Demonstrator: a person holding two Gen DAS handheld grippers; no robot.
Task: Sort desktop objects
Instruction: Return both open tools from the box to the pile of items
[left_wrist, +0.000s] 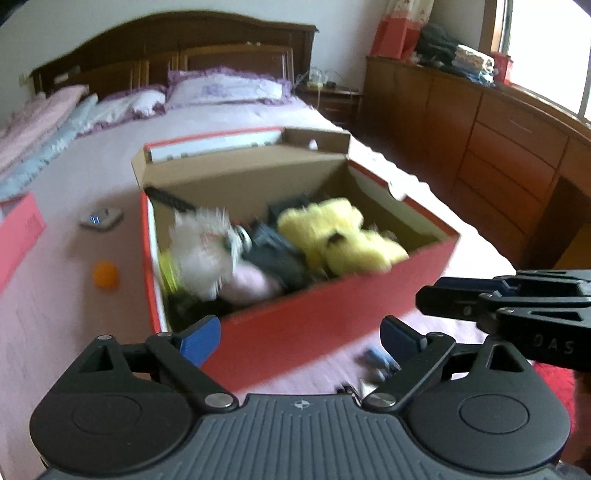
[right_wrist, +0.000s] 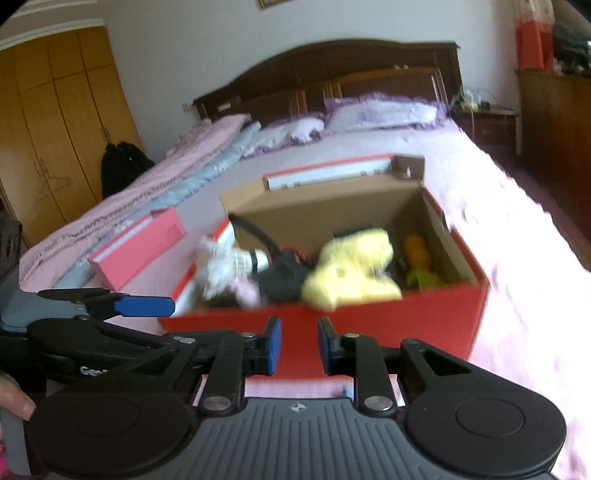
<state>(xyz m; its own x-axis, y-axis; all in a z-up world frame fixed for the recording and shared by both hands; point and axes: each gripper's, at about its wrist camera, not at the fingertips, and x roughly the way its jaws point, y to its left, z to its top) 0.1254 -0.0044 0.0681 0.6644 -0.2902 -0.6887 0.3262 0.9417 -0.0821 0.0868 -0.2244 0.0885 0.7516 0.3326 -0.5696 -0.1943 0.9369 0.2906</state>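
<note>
1. Left claw (left_wrist: 300, 341): nearest, blue pads spread wide, nothing betw. them; hangs just in front of the box's near wall.
2. Right claw (right_wrist: 299, 345): blue pads parallel w/ a narrow gap, holding nothing; also close to the near wall. Seen in left wrist view as black frame at right edge.
3. Small blue/dark item (left_wrist: 376, 363): on bed cover, betw. left claw and box, too blurred to ID.
4. Red shoebox (left_wrist: 332, 317): open, sits on the bed (left_wrist: 92, 192), cardboard-brown inside, lid flap up at the back.
5. Box contents, L to R: white fluffy toy (left_wrist: 201, 251) w/ pink part below; dark grey item (left_wrist: 275, 254) in middle; yellow plush toy (left_wrist: 341, 236); orange item (right_wrist: 417, 251) and green item (right_wrist: 421, 277) in the right corner (right wrist view only). Black stick-like thing (left_wrist: 170, 199) leans out over the left rim.
6. Orange ball (left_wrist: 106, 275): on bed, left of box, apart from it.
7. Small grey square gadget (left_wrist: 100, 218): on bed, beyond the ball.
8. Red box lid (right_wrist: 140, 247): on bed, well left of box.
9. Pillows (left_wrist: 221, 88), wooden headboard (left_wrist: 173, 40): far end.
</note>
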